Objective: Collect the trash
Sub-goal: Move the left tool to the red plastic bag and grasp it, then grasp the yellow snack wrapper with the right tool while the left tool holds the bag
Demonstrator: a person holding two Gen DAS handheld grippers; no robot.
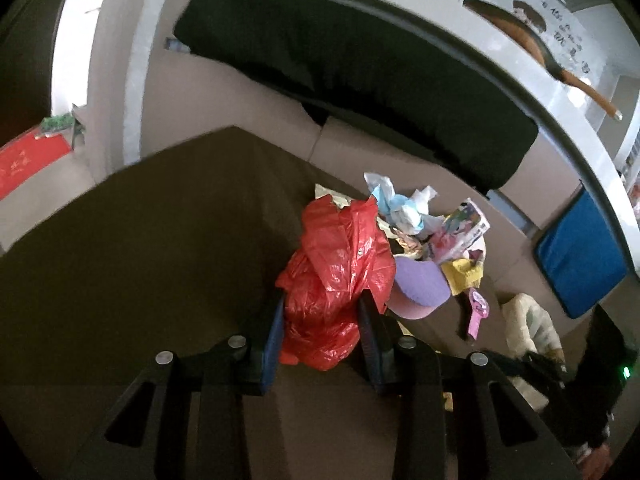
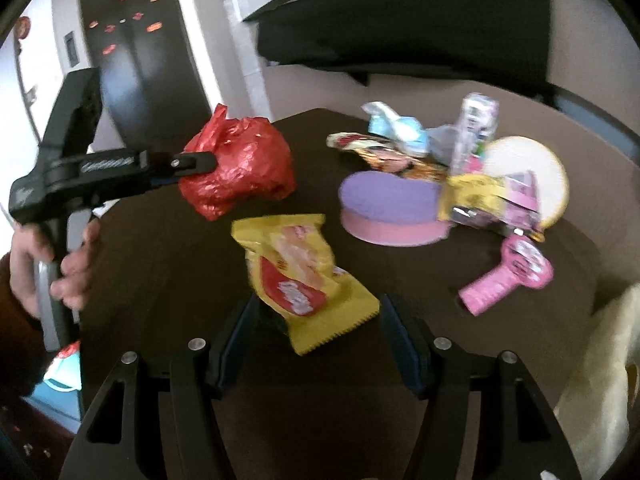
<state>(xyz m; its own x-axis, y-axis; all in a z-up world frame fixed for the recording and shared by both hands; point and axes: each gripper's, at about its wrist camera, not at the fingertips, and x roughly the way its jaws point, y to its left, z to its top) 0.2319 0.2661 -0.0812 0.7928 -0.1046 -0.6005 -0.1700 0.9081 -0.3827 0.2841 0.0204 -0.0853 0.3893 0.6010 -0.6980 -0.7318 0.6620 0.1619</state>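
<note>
Two grippers work: the left gripper (image 1: 322,328) clamps the red bag (image 1: 340,280); the right gripper (image 2: 316,332), jaws wide, straddles a yellow wrapper (image 2: 300,280) lying diagonally on the table (image 2: 160,264).

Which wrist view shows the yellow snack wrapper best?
The right wrist view: the yellow snack wrapper lies whole on the dark table, just ahead of the open right gripper. The left wrist view does not show it; the red plastic bag fills that view's centre.

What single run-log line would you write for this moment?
left tongs: shut on red plastic bag | right tongs: open around yellow snack wrapper | table: more litter remains
</note>
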